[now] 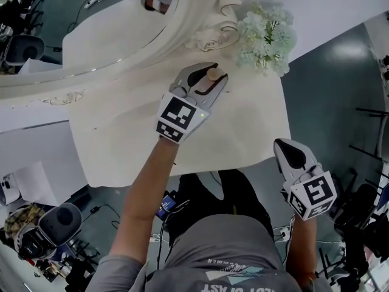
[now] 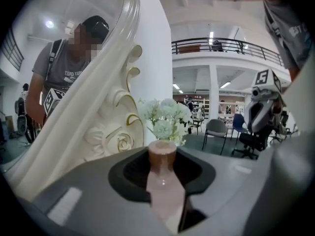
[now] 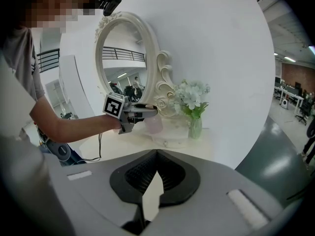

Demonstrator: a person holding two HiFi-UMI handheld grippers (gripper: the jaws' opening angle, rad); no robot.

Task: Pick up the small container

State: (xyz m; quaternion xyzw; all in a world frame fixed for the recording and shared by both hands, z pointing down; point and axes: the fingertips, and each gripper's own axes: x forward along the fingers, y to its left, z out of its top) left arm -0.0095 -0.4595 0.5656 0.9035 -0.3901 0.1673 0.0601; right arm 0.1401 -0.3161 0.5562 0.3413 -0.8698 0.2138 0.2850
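Observation:
The small container (image 1: pixel 213 75) is a pale pink bottle with a brown cap. It stands between the jaws of my left gripper (image 1: pixel 205 81), near the foot of the mirror. In the left gripper view the container (image 2: pixel 161 173) fills the gap, and the left gripper (image 2: pixel 162 154) is shut on its sides. The right gripper view shows the container (image 3: pixel 154 124) held in the left gripper (image 3: pixel 147 110); whether it touches the table I cannot tell. My right gripper (image 1: pixel 290 154) hangs off the table's near right corner, shut and holding nothing, as the right gripper (image 3: pixel 156 156) view also shows.
An ornate white mirror (image 1: pixel 200 17) leans along the back of the cream table (image 1: pixel 243 132). A vase of white flowers (image 1: pixel 266 38) stands just right of the left gripper. A round white box (image 3: pixel 173 134) sits beside the vase (image 3: pixel 195 127). Chairs and gear surround the table.

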